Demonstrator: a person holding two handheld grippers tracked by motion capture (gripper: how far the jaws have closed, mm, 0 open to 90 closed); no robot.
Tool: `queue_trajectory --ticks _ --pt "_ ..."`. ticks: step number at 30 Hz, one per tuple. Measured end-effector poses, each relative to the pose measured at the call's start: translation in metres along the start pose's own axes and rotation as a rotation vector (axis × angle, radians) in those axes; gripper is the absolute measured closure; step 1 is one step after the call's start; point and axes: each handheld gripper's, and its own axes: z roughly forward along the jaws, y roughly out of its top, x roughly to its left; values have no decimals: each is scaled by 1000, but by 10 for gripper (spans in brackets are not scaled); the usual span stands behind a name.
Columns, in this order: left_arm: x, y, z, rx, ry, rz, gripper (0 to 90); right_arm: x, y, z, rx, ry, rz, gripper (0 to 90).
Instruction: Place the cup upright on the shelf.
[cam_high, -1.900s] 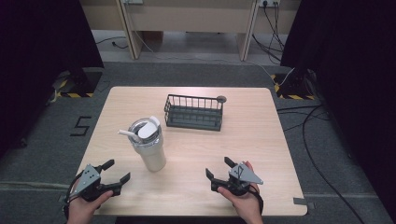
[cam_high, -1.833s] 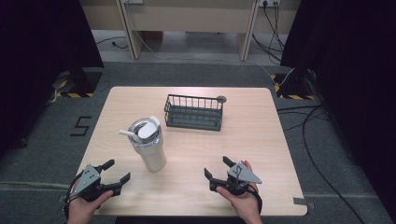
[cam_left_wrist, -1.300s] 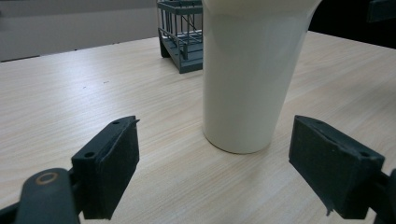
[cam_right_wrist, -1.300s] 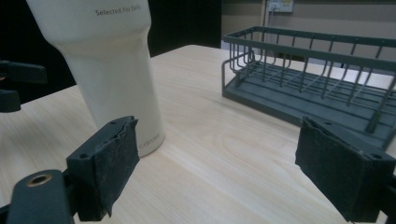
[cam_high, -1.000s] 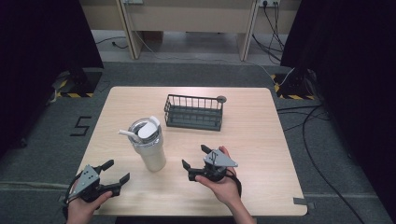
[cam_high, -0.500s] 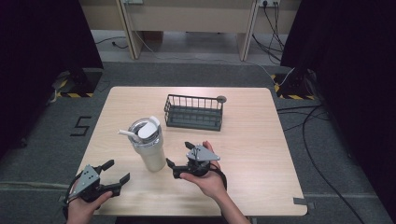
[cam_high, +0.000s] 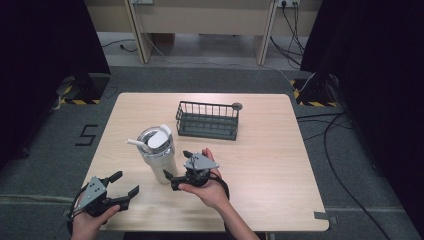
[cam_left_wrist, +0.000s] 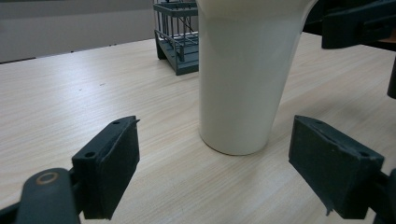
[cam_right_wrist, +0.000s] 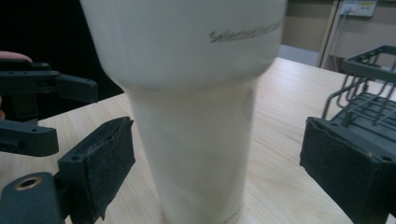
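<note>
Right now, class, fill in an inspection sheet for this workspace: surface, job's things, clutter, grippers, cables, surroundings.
Surface: light wooden table, bare between items.
Job's things: white tumbler upright, lid and straw on.
Clutter: dark wire basket behind the tumbler, apart from it; nothing seen inside.
Grippers: right gripper open, jaws either side of the tumbler's lower body, not closed on it; left gripper open, low at the near edge, aimed at the tumbler's base.
Cables: several on the floor to the right.
Surroundings: grey carpet, black curtains either side.

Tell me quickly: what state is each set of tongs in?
Left tongs: open, holding nothing.
Right tongs: open, jaws either side of the tumbler, not gripping.
</note>
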Motion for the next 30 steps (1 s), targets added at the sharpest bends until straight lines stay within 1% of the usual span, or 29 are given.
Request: queue_trajectory --ticks 1,3,4,7,11,13,14,20,26,29,30 --pt "0 0 0 0 0 -1 157 2 -1 5 1 4 2 95" --pt "0 0 0 0 0 -1 157 2 -2 7 -1 2 4 95" --pt "0 0 0 -1 -1 -2 157 3 -3 12 -3 1 -1 90" --pt "0 0 0 -2 -1 -2 157 4 -4 16 -1 5 6 85" --pt "0 0 0 -2 -1 -5 157 7 -7 26 0 12 2 64" --pt "0 0 0 -1 -1 -5 157 7 -7 27 -2 12 3 63" --pt "1 0 0 0 0 -4 157 7 -7 30 -5 13 9 62" --pt "1 -1 0 1 -1 -5 157 6 -3 36 -19 16 2 50" --pt "1 -1 -1 -3 0 -7 158 8 -1 50 -27 26 -6 33" --pt "2 -1 -1 -2 2 -7 158 9 -1 56 -42 35 7 32" --pt "2 -1 -1 -1 2 -7 158 9 -2 57 -52 35 18 36"
